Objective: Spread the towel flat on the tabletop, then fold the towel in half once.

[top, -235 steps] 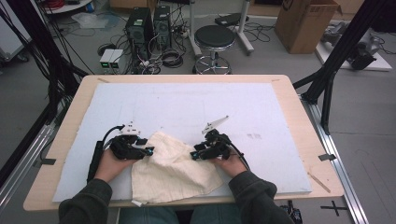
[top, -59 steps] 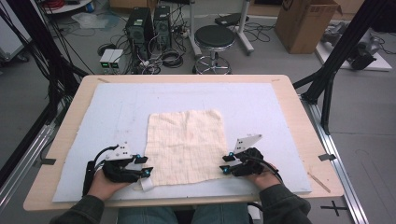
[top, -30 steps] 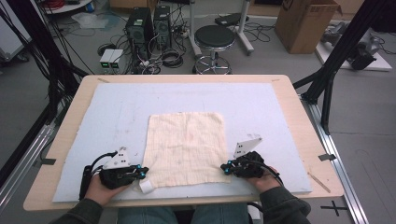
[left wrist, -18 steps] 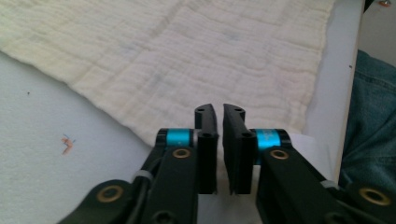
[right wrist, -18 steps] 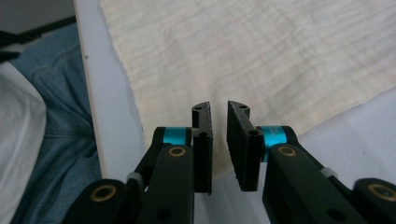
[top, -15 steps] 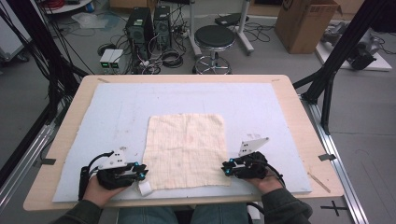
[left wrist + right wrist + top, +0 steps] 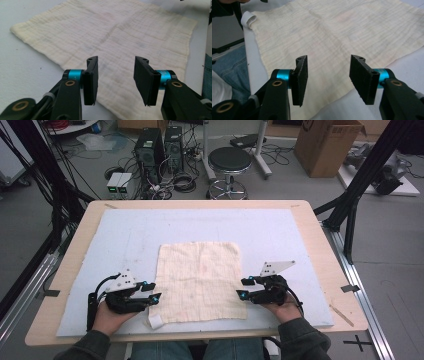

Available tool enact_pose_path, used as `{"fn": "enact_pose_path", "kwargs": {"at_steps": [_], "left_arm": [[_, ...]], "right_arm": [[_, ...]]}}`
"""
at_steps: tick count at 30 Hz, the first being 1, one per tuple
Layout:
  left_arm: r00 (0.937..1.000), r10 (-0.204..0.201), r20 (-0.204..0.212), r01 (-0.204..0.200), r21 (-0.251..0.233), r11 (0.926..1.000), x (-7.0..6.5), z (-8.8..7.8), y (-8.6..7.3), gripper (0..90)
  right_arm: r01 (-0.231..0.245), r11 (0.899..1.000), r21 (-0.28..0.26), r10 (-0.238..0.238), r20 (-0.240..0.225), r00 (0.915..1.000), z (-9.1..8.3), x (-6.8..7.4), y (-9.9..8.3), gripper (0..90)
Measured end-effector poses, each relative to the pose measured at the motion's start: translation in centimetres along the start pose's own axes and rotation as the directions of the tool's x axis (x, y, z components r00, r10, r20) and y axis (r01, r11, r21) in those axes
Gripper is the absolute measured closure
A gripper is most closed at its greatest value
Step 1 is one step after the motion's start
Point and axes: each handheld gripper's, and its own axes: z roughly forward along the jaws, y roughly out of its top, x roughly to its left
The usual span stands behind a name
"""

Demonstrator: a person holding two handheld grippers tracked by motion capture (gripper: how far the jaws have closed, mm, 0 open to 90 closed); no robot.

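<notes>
High view. A cream cloth [image 7: 201, 281] lies spread flat and unfolded on the pale blue mat [image 7: 125, 235] that covers the wooden surface [image 7: 320, 240]. The cloth sits toward the near edge of the mat, roughly midway between the two hands. A small white tag [image 7: 155, 321] sticks out at its near left corner. The left gripper [image 7: 150, 292] rests just beside the cloth's left edge, near that corner, held in the person's left hand [image 7: 111, 312]. The right gripper [image 7: 243, 289] rests at the cloth's right edge, near the near right corner, held in the right hand [image 7: 282, 306]. Each gripper points inward toward the cloth.

Left gripper view. The two black fingers [image 7: 90, 79] stand apart with a clear gap between them; they have just been opening. Nothing is pinched between the pads. The cloth [image 7: 120, 37] lies flat on the mat beyond and below the fingers, its surface lightly creased.

Right gripper view. The fingers [image 7: 300, 79] likewise stand apart, having just been opening, with nothing gripped between them. The cloth [image 7: 342, 32] stretches away ahead of them, and its rolled tag [image 7: 248, 18] shows at the far corner. The edge of the mat and a trouser leg [image 7: 232, 65] of blue denim appear at the left of this view.
</notes>
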Motion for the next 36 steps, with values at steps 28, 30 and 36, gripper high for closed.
{"fn": "enact_pose_path", "kwargs": {"at_steps": [28,30,36], "left_arm": [[0.9985,-0.019,-0.051,0.018,-0.029,0.9994,-0.08,-0.48,0.91,37.4],[0.9982,-0.018,-0.057,0.016,-0.027,0.9995,-0.06,-0.49,0.9,37.3],[0.9981,-0.02,-0.058,0.019,-0.017,0.9997,0.06,-0.51,0.85,36.4]], "right_arm": [[0.002,1.0,-0.008,-0.002,0.079,0.9969,0.9,-0.07,0.44,22.8],[0.003,1.0,-0.013,-0.002,0.078,0.9969,0.89,-0.06,0.42,22.7],[-0.002,1.0,-0.011,0.003,0.081,0.9967,0.81,-0.16,0.37,22.6]]}}
